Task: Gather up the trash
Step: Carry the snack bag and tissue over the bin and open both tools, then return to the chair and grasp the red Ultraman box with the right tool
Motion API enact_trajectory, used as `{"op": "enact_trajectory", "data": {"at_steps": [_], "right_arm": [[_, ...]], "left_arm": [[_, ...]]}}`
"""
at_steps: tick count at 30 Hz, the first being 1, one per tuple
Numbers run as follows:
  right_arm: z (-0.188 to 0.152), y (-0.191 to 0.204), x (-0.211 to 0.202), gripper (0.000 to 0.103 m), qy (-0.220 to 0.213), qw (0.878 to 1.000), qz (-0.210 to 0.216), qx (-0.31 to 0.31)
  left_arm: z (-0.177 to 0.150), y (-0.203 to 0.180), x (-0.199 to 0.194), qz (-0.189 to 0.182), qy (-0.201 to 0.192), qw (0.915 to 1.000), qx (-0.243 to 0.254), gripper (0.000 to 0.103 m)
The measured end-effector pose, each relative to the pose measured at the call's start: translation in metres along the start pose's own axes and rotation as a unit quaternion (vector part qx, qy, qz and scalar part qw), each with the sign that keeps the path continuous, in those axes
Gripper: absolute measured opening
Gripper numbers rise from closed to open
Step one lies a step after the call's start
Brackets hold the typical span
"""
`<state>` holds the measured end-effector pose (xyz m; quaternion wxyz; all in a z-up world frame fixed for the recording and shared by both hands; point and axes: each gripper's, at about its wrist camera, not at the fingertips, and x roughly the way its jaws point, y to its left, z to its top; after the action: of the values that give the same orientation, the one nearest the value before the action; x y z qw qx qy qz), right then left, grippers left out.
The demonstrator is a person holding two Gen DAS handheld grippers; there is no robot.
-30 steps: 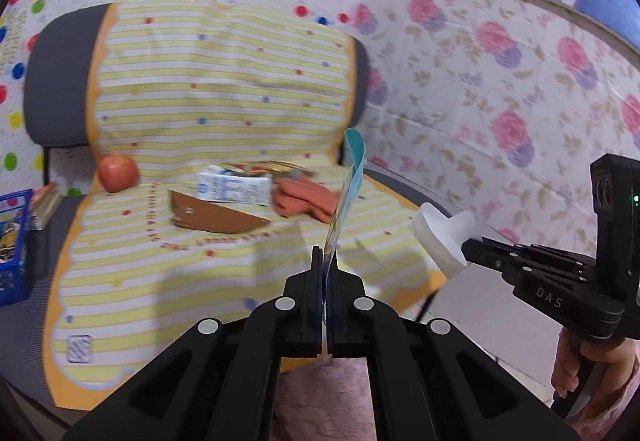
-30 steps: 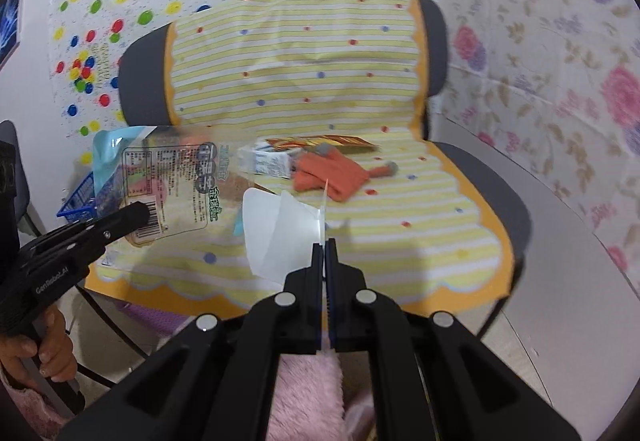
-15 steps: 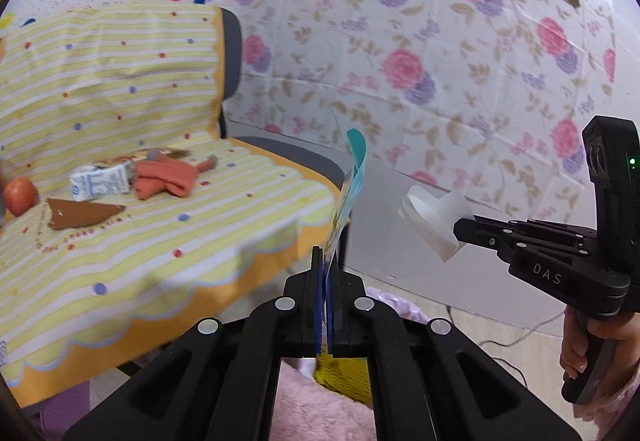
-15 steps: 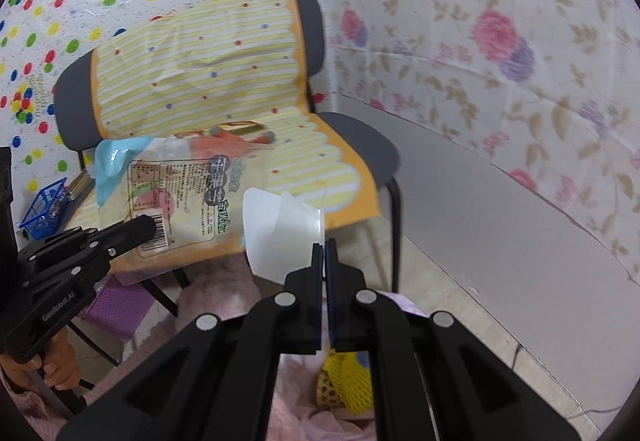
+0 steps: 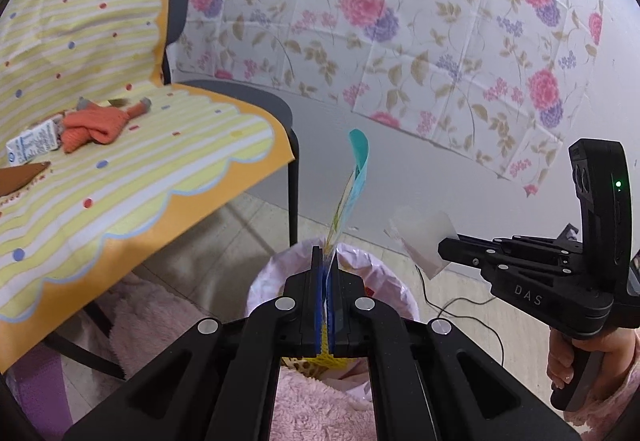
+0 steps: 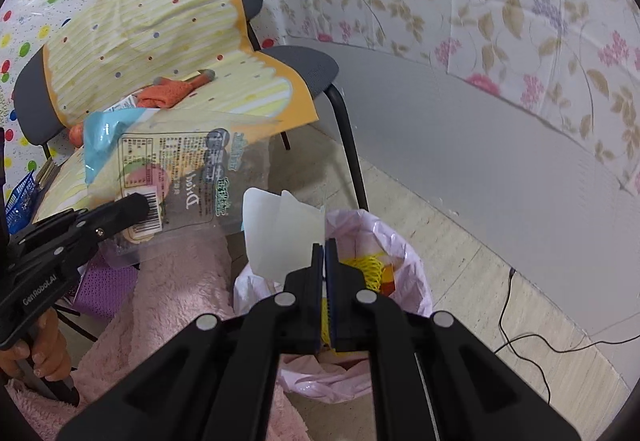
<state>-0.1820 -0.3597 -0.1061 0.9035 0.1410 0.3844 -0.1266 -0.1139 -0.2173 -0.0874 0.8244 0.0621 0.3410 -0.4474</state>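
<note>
**Trash held over the lined bin**

The snack wrapper [image 6: 176, 177] is pinched at its lower edge in the closed jaws of the left gripper [image 5: 329, 261]; seen edge-on in the left wrist view, it rises toward 12 o'clock, its teal end curling over. The right gripper [image 6: 324, 247] is clamped on a white translucent plastic piece [image 6: 280, 233], which fans out toward 10 o'clock from the fingertips. Both pieces hang above the bin with the pink liner [image 6: 408, 253] — yellow netting [image 6: 366, 271] already lies inside. At 10 o'clock in the left view stands a chair [image 5: 256, 97] draped in a striped yellow cloth [image 5: 120, 169], carrying an orange glove [image 5: 94, 125] and a small carton [image 5: 34, 141], the two touching.
</note>
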Motion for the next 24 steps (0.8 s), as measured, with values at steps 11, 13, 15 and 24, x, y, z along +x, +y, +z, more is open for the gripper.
{"op": "enact_trajectory", "data": {"at_steps": [11,13,15,24], "right_arm": [[-0.008,-0.017,0.031,0.003,0.034,0.999,0.003,0.024],[-0.008,-0.018,0.035,0.004,0.036,0.999,0.005,0.027],[-0.008,-0.021,0.038,0.004,0.038,0.999,0.006,0.033],[0.000,-0.026,0.033,0.038,0.034,0.999,0.004,0.041]], "left_arm": [[0.004,-0.006,0.027,-0.004,0.032,0.9995,0.004,0.013],[0.005,-0.005,0.029,-0.006,0.033,0.9994,0.002,0.031],[0.006,-0.005,0.031,-0.007,0.032,0.9995,-0.003,0.037],[0.012,0.010,0.010,0.020,0.007,0.9996,-0.021,0.048]]}}
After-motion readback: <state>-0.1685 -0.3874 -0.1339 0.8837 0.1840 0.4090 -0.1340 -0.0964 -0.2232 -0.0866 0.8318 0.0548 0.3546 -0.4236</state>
